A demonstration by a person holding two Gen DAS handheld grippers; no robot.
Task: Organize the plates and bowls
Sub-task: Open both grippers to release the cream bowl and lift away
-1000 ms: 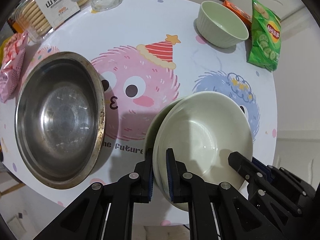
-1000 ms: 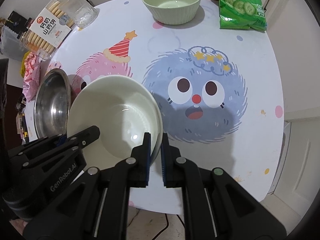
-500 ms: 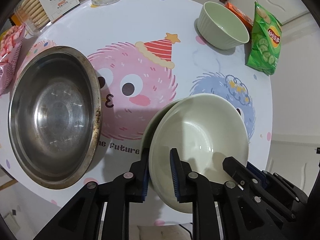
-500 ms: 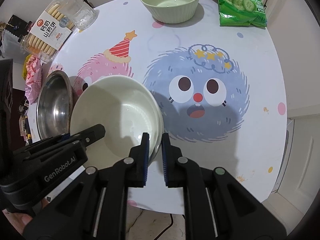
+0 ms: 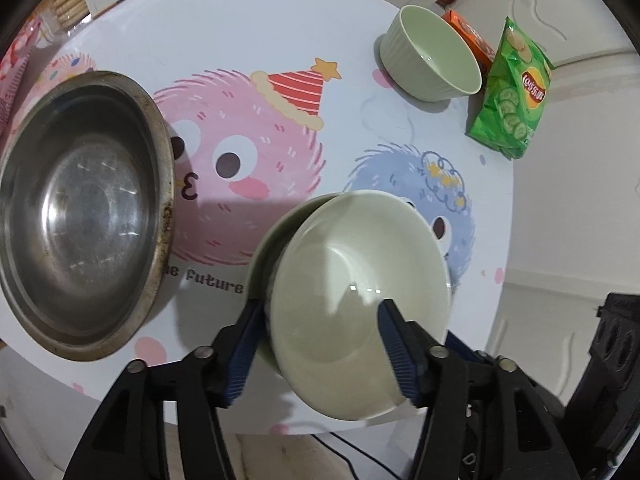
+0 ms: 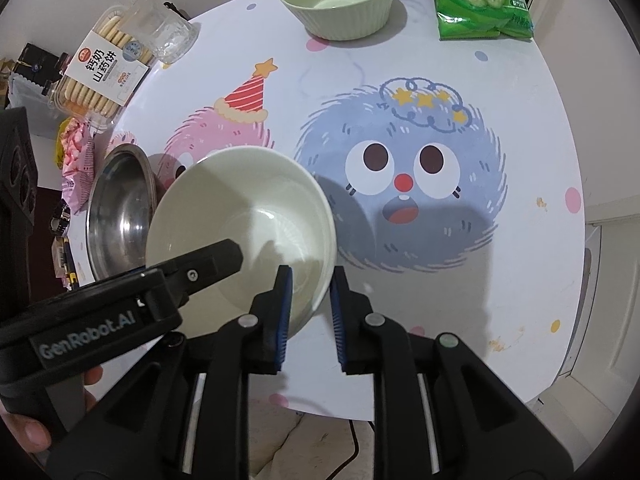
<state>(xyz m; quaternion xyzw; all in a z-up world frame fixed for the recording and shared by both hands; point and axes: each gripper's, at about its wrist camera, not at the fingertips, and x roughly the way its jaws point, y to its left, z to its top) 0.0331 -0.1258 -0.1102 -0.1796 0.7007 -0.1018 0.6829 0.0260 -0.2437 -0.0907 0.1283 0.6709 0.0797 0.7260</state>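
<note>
Two pale green dishes are nested and tilted near the table's front edge: a bowl (image 5: 360,304) inside a plate (image 5: 276,236). My left gripper (image 5: 324,352) is open, its jaws wide on either side of the stack's left rim. My right gripper (image 6: 308,308) is open, its jaws straddling the bowl's (image 6: 240,216) right rim with a small gap. A steel basin (image 5: 76,208) sits at the left. A ribbed green bowl (image 5: 432,56) stands at the back.
A green chips bag (image 5: 512,92) and an orange packet (image 5: 468,36) lie at the back right. A biscuit box (image 6: 104,72), a glass (image 6: 168,36) and a pink snack bag (image 6: 76,156) sit at the back left. The table's (image 6: 480,300) right half shows a blue monster print.
Both grippers were shut on the stack's rims and have opened. The left jaws spread wide, the right jaws only a little. The stack has stayed near the front edge.
</note>
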